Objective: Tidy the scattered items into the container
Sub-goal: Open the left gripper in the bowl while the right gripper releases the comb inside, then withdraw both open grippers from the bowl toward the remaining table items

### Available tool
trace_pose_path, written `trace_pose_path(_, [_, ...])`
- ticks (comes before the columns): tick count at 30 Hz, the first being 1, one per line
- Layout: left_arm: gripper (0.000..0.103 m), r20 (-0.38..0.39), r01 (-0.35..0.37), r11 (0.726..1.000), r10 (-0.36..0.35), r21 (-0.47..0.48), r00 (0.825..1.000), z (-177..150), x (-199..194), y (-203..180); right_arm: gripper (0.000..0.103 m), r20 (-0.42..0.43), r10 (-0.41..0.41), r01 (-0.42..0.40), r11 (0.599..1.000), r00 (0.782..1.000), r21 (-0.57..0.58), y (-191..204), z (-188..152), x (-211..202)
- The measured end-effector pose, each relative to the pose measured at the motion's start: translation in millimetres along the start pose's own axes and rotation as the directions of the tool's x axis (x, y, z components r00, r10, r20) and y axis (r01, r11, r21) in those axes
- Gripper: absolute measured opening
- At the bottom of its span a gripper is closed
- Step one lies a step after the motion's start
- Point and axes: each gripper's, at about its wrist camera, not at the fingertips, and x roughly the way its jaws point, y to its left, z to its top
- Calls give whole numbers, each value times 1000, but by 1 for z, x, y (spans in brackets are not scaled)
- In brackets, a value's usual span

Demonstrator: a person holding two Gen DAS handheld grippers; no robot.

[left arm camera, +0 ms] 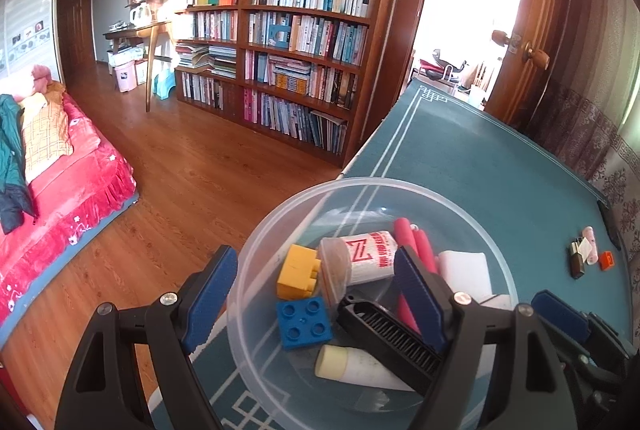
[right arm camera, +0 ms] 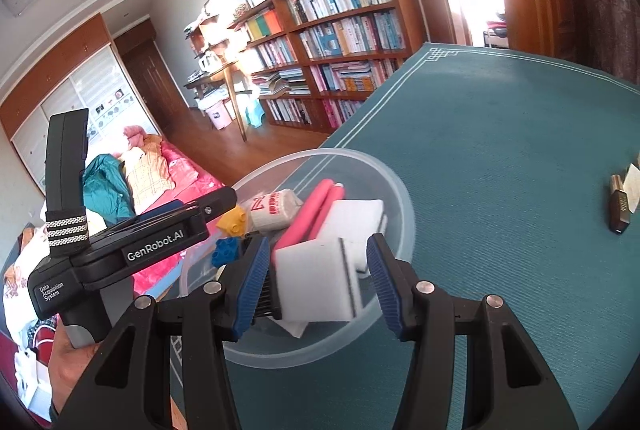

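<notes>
A clear plastic bowl (left arm camera: 280,214) stands on the teal table mat (left arm camera: 480,158). It holds a yellow brick (left arm camera: 298,272), a blue brick (left arm camera: 304,322), a white bottle with red print (left arm camera: 370,256), pink sticks (left arm camera: 416,242), a black comb (left arm camera: 384,338) and a cream-capped tube (left arm camera: 352,366). My left gripper (left arm camera: 314,300) is open and straddles the bowl's near-left rim, one finger outside and one inside. Over the bowl (right arm camera: 400,190), my right gripper (right arm camera: 318,284) is open, with a white sponge block (right arm camera: 316,278) loose between its fingers. A second white sponge (right arm camera: 356,214) lies behind it.
At the right of the mat lie a small dark bottle (left arm camera: 577,260), a pink tube (left arm camera: 590,244) and an orange piece (left arm camera: 607,261); the dark bottle (right arm camera: 619,206) also shows from the right wrist. The table edge drops to a wooden floor (left arm camera: 180,182) on the left. A hand (right arm camera: 72,354) holds the left gripper's handle.
</notes>
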Motion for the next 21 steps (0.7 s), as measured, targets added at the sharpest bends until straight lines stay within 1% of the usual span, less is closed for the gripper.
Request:
trace_pose_path(6, [84, -6, 10, 1000, -10, 25, 1000, 2, 0, -13, 54, 11, -48, 47, 997, 999, 56, -25, 1, -9])
trace_pose_path(21, [84, -8, 61, 989, -61, 135, 998, 4, -4, -71, 54, 46, -160, 148, 970, 986, 192, -94, -3, -43])
